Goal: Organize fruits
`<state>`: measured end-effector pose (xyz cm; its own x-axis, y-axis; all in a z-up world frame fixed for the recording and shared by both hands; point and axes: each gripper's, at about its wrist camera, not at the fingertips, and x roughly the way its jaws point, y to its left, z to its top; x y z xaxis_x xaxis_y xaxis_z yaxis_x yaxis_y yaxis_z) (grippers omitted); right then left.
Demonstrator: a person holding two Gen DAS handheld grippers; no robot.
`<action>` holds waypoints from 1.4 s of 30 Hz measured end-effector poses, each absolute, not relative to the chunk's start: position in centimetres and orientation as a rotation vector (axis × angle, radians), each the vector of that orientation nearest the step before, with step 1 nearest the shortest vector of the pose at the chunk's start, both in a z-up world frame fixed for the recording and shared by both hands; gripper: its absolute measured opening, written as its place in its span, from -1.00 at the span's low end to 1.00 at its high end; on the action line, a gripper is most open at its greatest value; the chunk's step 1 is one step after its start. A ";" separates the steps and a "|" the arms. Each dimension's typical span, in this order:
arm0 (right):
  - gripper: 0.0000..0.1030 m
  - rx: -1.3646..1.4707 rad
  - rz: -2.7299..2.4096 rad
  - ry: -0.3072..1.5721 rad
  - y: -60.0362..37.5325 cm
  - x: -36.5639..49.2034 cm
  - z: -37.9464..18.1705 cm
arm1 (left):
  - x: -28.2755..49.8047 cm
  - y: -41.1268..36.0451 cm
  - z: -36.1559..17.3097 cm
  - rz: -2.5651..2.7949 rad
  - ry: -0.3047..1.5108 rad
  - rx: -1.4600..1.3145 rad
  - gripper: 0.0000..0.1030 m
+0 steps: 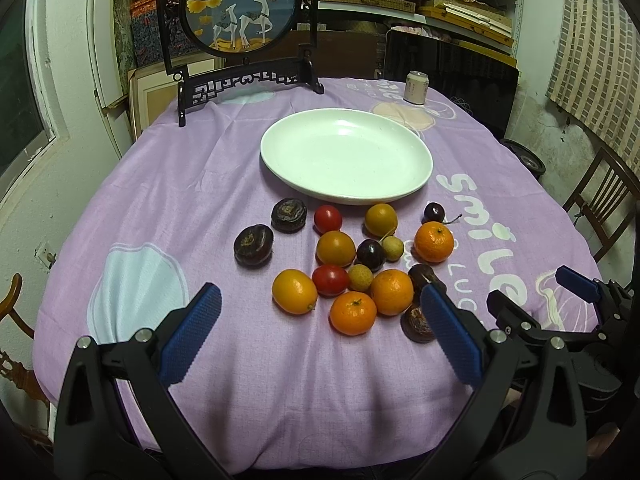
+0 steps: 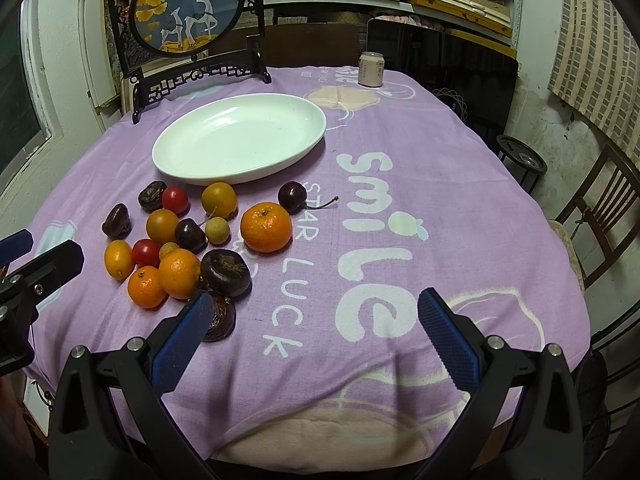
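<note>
Both claws — left gripper (image 1: 320, 312) and right gripper (image 2: 316, 316) — gape wide, holding nothing; the white plate (image 1: 346, 156) sits bare, fruits (image 1: 352, 264) clustered beside it, perhaps touching.

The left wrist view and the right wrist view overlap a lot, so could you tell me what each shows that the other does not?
Only the left wrist view shows the right gripper from the side, plus a wooden chair at its left edge. Only the right wrist view shows the STAR LUCK lettering unobstructed. Both share the empty white plate, the loose fruit pile, the can and the deer screen; both grippers are open.
</note>
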<state>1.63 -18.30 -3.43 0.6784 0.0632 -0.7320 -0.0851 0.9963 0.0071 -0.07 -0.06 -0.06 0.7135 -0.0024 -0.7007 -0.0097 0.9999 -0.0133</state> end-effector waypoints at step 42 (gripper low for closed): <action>0.97 -0.044 0.100 0.840 -17.2 1.5 -3.8 | -0.2 0.2 -1.8 0.001 0.815 -0.029 0.96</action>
<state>1.49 -17.24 -3.78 0.6630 0.0708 -0.7453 -0.1057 0.9944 0.0005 -0.20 0.17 -1.82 0.6856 -0.0100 -0.7279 -0.0125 0.9996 -0.0255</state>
